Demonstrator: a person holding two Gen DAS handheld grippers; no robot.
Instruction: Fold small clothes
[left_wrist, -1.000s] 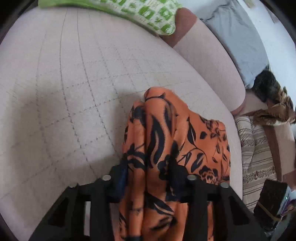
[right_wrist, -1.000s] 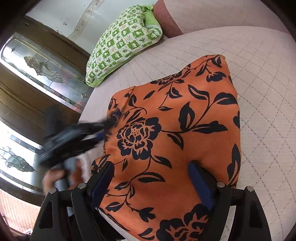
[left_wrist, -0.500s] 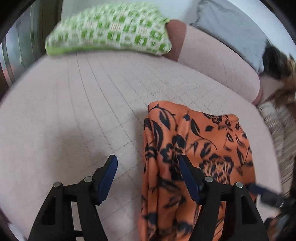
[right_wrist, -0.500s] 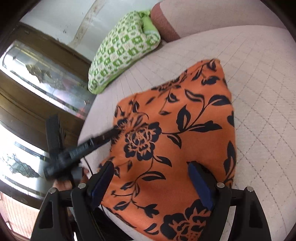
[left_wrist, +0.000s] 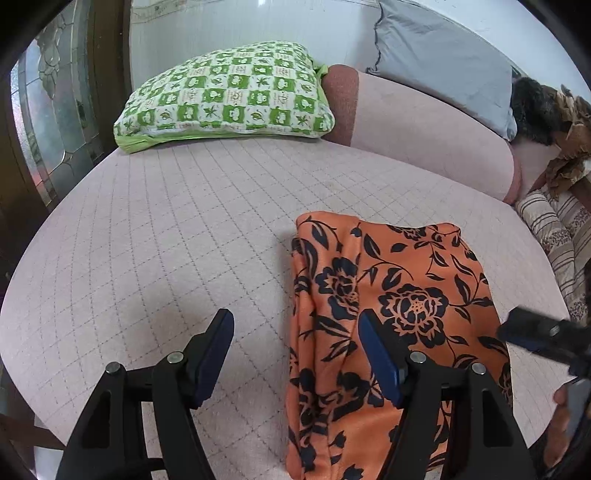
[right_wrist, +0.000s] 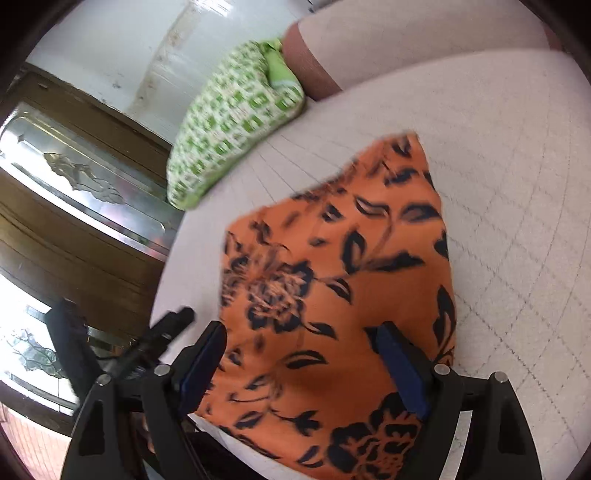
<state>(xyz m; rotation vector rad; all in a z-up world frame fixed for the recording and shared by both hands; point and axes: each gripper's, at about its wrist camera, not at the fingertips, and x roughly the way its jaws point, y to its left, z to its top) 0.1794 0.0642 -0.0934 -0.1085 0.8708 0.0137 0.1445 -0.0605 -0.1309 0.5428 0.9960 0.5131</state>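
Observation:
An orange garment with black flowers (left_wrist: 399, 306) lies folded on the pale quilted sofa seat (left_wrist: 177, 236). It also shows in the right wrist view (right_wrist: 332, 280), which is blurred. My left gripper (left_wrist: 295, 332) is open and empty, raised above the garment's left edge. My right gripper (right_wrist: 303, 343) is open and empty above the garment's near part. The right gripper's tip shows in the left wrist view (left_wrist: 535, 332) by the garment's right edge. The left gripper shows in the right wrist view (right_wrist: 162, 332) to the left of the garment.
A green checked pillow (left_wrist: 229, 96) lies at the back left of the seat. A grey cushion (left_wrist: 443, 62) leans on the backrest. A dark furry thing (left_wrist: 535, 110) and a striped cushion (left_wrist: 561, 236) are at the right. A wooden glass-paned door (right_wrist: 74, 192) stands left.
My left gripper let go of the garment's fold, opened and drew back and up. The garment now lies flat. My right gripper stayed open and lifted back a little.

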